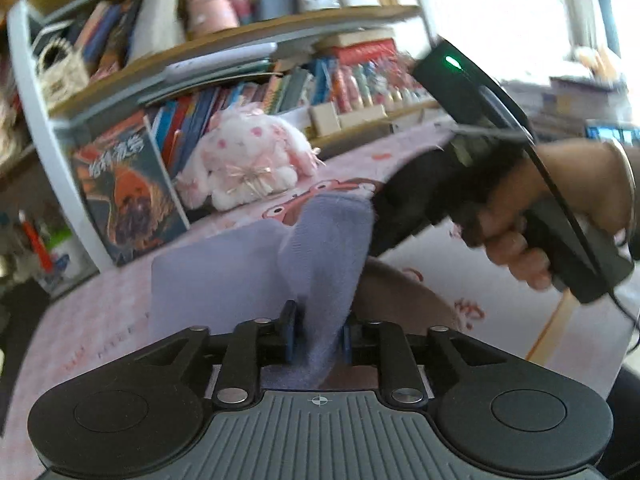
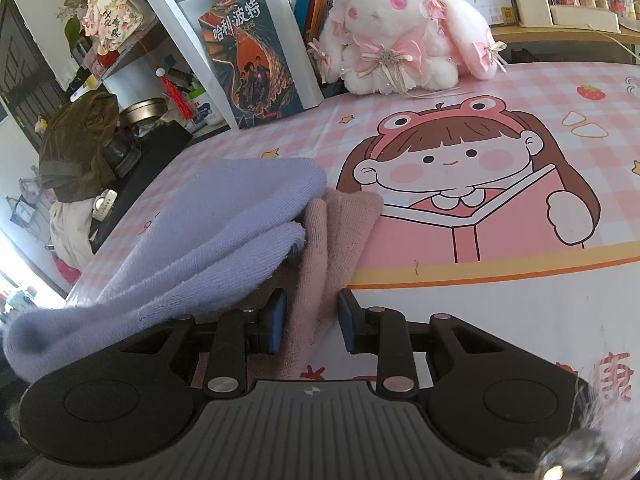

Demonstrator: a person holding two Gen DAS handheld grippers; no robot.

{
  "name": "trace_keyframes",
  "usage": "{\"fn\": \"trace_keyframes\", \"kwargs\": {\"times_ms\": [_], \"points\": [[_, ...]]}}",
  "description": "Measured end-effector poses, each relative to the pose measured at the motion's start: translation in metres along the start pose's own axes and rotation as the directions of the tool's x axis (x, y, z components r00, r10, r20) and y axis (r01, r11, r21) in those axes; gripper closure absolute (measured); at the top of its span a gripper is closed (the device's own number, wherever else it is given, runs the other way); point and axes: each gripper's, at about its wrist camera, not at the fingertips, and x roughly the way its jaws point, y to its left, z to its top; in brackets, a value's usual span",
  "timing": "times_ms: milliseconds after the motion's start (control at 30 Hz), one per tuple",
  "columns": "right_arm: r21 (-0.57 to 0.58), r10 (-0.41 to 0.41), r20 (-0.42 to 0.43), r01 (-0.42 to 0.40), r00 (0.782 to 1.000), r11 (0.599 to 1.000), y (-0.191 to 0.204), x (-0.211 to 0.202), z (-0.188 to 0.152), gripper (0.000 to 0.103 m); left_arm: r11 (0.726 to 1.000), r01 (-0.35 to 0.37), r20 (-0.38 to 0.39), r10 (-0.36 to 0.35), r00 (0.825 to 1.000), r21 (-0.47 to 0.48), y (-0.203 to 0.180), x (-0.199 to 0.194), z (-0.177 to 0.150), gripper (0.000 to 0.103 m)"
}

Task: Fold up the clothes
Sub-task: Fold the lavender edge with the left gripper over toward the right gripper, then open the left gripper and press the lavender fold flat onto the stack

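A pink checked tablecloth printed with a cartoon girl (image 2: 460, 168) covers the table. On it a lavender knitted garment (image 2: 224, 216) is lifted in bunched folds, with a dusty-pink knitted cloth (image 2: 340, 220) touching its right edge. A white and pink plush rabbit (image 2: 404, 36) sits by the bookshelf. The left gripper (image 1: 318, 334) is clenched on the lavender fabric; the right gripper (image 2: 312, 320) grasps the pink cloth.

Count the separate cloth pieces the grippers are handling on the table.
2. A lavender cloth is bunched at the table's left side, clamped in the left gripper. A dusty pink cloth lies right beside it, running into the right gripper. More may be hidden underneath.
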Motion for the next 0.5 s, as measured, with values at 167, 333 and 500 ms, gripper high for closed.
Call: {"fn": "trace_keyframes", "kwargs": {"times_ms": [167,333,500], "points": [[0.011,0.006,0.006,-0.006,1.000,1.000,-0.002,0.000,-0.001,0.077,0.997,-0.002,-0.020,0.004,1.000,0.075,-0.012,-0.003,-0.005,0.077],[0.043,0.007,-0.002,-0.007,1.000,0.999,-0.003,-0.002,0.000,0.077,0.996,0.034,-0.014,-0.033,0.999,0.079,-0.008,-0.016,-0.008,0.071],[0.033,-0.001,-0.004,0.001,1.000,0.999,-0.003,-0.016,-0.007,0.073,0.992,0.127,0.062,-0.125,0.990,-0.026,0.020,-0.046,-0.005,0.069]]}}
